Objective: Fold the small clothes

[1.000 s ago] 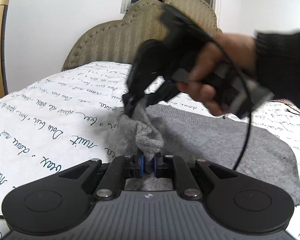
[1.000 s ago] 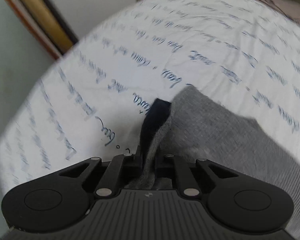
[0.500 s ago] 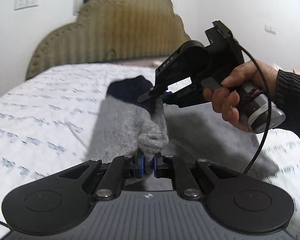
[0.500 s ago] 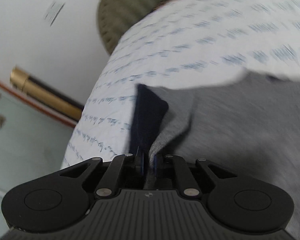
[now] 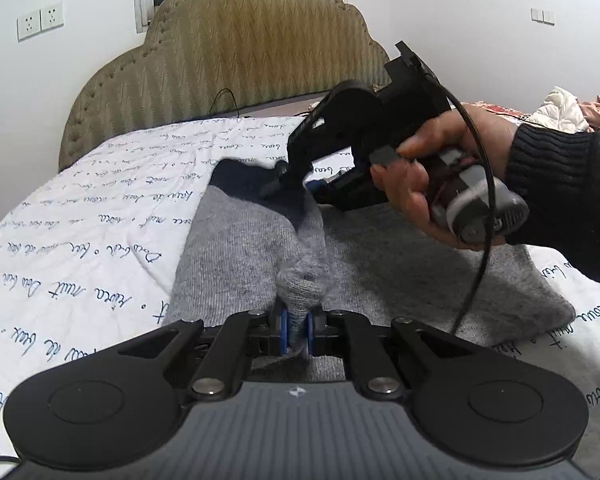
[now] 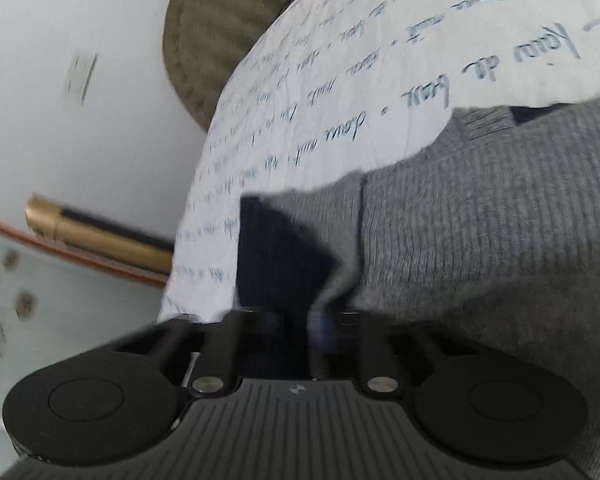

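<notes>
A grey knit garment point(image 5: 400, 264) with a navy band point(image 5: 244, 182) lies on the bed, one side lifted and folded over the rest. My left gripper point(image 5: 298, 330) is shut on a bunched grey edge of it near the front. My right gripper point(image 5: 300, 184), held in a hand with a dark sleeve, sits at the navy band end. In the right wrist view the right gripper point(image 6: 300, 320) has its jaws parted, with navy and grey fabric point(image 6: 480, 240) between them; the view is blurred.
The bed has a white quilt with blue script point(image 5: 100, 216) and a tan padded headboard point(image 5: 236, 48). A cable point(image 5: 476, 240) hangs from the right gripper. Clothes lie at far right point(image 5: 560, 108). A gold chair frame point(image 6: 96, 236) stands beside the bed.
Both grippers carried the garment's edge over onto its body. The right gripper lowered toward the fabric and its jaws have parted. The left gripper stays shut on the grey edge.
</notes>
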`<action>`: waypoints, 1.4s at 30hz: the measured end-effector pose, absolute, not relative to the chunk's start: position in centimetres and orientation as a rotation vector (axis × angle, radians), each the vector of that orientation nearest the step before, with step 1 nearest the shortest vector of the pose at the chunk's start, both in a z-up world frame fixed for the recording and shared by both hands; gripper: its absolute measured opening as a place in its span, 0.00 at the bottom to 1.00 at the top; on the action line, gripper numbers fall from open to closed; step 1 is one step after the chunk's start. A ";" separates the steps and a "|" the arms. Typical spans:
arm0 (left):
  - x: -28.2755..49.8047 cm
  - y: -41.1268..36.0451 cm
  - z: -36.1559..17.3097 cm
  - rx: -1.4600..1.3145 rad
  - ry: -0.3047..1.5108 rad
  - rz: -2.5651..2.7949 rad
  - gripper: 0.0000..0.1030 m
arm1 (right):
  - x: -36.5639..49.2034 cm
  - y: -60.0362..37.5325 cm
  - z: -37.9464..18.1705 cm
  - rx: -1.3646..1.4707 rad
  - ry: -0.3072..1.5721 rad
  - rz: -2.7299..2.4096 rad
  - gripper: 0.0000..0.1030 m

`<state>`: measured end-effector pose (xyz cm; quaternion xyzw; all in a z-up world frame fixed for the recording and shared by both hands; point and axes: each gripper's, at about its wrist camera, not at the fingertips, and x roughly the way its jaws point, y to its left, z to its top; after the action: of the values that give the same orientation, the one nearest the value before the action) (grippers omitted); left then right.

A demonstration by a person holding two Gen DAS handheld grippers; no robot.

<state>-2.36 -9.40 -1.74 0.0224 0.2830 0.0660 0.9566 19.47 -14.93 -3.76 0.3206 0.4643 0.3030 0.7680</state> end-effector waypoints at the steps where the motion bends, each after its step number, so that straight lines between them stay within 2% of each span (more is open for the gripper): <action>1: -2.5 -9.7 -1.6 0.060 0.564 0.133 0.09 | 19.1 -15.2 -3.6 0.675 0.984 0.678 0.16; 12: -1.8 -18.1 -1.1 0.135 0.512 -0.165 0.09 | 15.8 -27.1 1.4 0.588 0.845 0.629 0.15; 17: -1.0 -20.6 -2.9 0.169 0.594 -0.228 0.09 | 15.1 -32.2 -1.4 0.621 0.884 0.514 0.15; 26: -0.4 -23.1 -2.8 0.173 0.579 -0.244 0.09 | 15.2 -32.0 -0.6 0.613 0.844 0.576 0.15; 33: 0.3 -23.2 -3.8 0.146 0.621 -0.290 0.09 | 15.0 -34.0 -3.6 0.663 0.894 0.528 0.15; 34: 0.3 -23.0 -4.0 0.153 0.628 -0.296 0.09 | 14.7 -34.0 -3.8 0.671 0.891 0.523 0.22; 35: 0.3 -22.7 -4.0 0.154 0.634 -0.306 0.09 | 14.4 -34.2 -4.0 0.679 0.888 0.513 0.22; 42: -3.0 -18.7 -1.3 0.099 0.527 -0.471 0.10 | 13.5 -34.9 -3.1 0.752 0.858 0.512 0.47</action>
<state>-2.95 -18.73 -1.34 0.0485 0.2579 -0.2304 0.9370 13.46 -34.94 -3.07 0.3520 0.4015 0.2398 0.8108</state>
